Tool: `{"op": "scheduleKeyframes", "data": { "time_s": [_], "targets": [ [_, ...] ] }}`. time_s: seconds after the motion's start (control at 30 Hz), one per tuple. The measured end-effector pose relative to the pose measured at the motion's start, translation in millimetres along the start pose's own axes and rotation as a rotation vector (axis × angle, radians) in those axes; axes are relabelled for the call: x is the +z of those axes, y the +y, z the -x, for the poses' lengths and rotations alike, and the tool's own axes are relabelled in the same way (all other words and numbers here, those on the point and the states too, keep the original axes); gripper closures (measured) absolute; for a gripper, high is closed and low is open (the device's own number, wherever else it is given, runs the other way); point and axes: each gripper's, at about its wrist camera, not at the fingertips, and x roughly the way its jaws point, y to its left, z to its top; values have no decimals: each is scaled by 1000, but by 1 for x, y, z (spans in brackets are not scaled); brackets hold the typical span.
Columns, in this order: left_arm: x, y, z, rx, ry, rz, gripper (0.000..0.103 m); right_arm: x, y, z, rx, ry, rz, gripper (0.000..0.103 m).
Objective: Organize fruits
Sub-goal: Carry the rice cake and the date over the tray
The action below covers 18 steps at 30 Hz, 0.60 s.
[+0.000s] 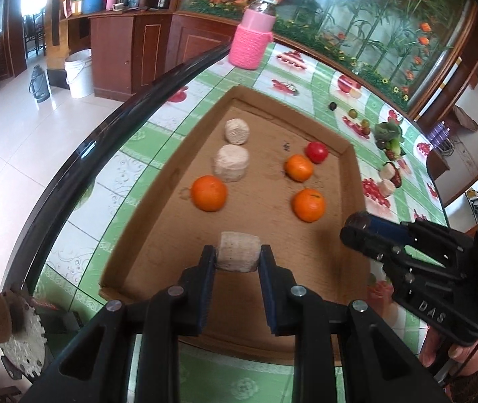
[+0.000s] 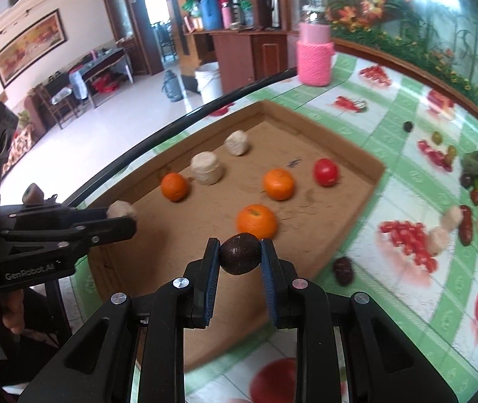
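A shallow cardboard tray [image 1: 351, 181] lies on the table and holds three oranges [image 1: 209, 192], a red tomato [image 1: 316, 151] and two pale beige chunks [image 1: 231, 163]. My left gripper [image 1: 238, 259] is shut on a third pale beige chunk [image 1: 238, 252] over the tray's near end. My right gripper [image 2: 240, 254] is shut on a dark brown round fruit [image 2: 240, 258], just above the near orange [image 2: 256, 221]. The right gripper also shows in the left wrist view [image 1: 356, 231], and the left gripper in the right wrist view [image 2: 123, 215].
A pink knit-covered jar [image 1: 251, 38] stands at the table's far end. Loose fruits and vegetables [image 2: 474, 181] lie on the patterned cloth right of the tray, with a dark red fruit [image 2: 343, 270] near its corner. The table's black edge [image 1: 131, 107] runs along the left.
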Motion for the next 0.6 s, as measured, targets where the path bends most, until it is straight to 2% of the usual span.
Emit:
{"op": "scheduleKeyframes", "data": {
  "time_s": [0.27,0.6],
  "targets": [
    [4,14,-18,22,29,20,75,-2,10,-29,33,65,0,80],
    [5,14,-33,41,51,2,75,-6,9,-46,17,107,3,80]
  ]
}}
